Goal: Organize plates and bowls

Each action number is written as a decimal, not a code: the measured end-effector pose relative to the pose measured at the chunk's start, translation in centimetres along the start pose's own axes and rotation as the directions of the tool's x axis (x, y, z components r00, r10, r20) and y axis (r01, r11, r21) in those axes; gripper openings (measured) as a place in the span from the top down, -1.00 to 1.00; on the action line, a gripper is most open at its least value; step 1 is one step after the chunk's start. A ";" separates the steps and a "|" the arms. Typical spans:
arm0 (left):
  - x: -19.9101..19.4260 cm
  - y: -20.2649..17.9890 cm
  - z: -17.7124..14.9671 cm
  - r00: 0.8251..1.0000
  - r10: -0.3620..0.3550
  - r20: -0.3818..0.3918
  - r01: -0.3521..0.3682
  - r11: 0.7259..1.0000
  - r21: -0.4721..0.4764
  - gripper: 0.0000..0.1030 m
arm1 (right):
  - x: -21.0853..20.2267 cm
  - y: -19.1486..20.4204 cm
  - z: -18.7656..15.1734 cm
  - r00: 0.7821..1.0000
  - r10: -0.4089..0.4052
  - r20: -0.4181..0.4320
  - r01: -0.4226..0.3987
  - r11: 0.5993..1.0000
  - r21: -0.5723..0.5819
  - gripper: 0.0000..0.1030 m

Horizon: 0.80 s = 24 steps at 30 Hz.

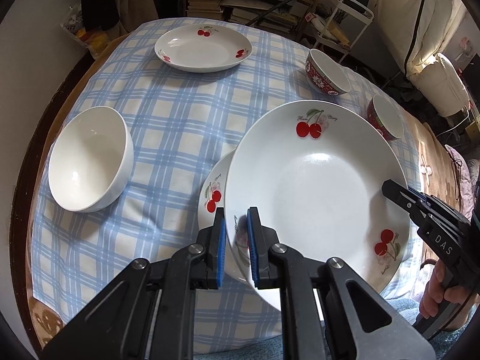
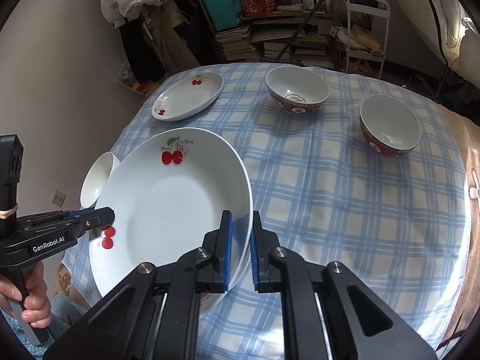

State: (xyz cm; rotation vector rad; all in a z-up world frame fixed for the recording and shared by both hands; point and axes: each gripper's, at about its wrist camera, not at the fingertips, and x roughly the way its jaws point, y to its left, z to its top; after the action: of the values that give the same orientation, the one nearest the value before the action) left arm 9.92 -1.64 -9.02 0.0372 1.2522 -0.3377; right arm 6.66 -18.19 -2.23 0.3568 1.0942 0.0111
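A large white plate with cherry prints (image 1: 315, 195) (image 2: 174, 204) hangs tilted above the table, held at two opposite rims. My left gripper (image 1: 237, 214) is shut on its left rim, and my right gripper (image 2: 241, 214) is shut on its right rim. Each gripper shows in the other's view: the right gripper (image 1: 399, 193), the left gripper (image 2: 102, 214). Partly hidden under the held plate lies a second cherry plate (image 1: 214, 192). A third cherry plate (image 1: 204, 49) (image 2: 189, 96) rests at the far side. A plain white bowl (image 1: 90, 159) (image 2: 96, 180) stands to the left.
Two red patterned bowls (image 2: 297, 90) (image 2: 390, 126) stand at the far right of the blue checked tablecloth (image 2: 315, 195). Behind the table are stacked books (image 2: 240, 45) and a white cart (image 2: 366, 30). A hand (image 2: 33, 303) grips the left tool's handle.
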 end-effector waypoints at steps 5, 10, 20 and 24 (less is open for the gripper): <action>2.0 1.6 -0.5 0.999 -0.005 -0.037 0.003 0.999 -0.039 0.74 | 1.5 0.8 -0.8 1.000 0.004 -0.016 -0.004 1.000 -0.024 0.76; 3.6 2.4 -0.9 0.998 0.003 -0.066 -0.006 0.999 -0.052 0.73 | 3.5 1.1 -1.2 0.999 0.004 -0.048 -0.006 0.999 -0.037 0.76; 6.1 2.7 -1.0 0.994 0.053 -0.101 -0.060 0.996 -0.068 0.69 | 6.1 1.1 -1.4 0.997 -0.023 -0.079 0.020 0.999 -0.043 0.76; 7.0 2.7 -1.0 0.991 0.064 -0.117 -0.072 0.995 -0.066 0.69 | 7.1 1.1 -1.6 0.995 -0.042 -0.092 0.038 0.998 -0.049 0.75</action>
State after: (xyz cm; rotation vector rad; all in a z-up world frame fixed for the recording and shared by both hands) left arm 11.57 -0.44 -16.27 0.0400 1.3731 -0.2351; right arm 8.74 -15.40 -8.67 0.2938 1.1912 0.0182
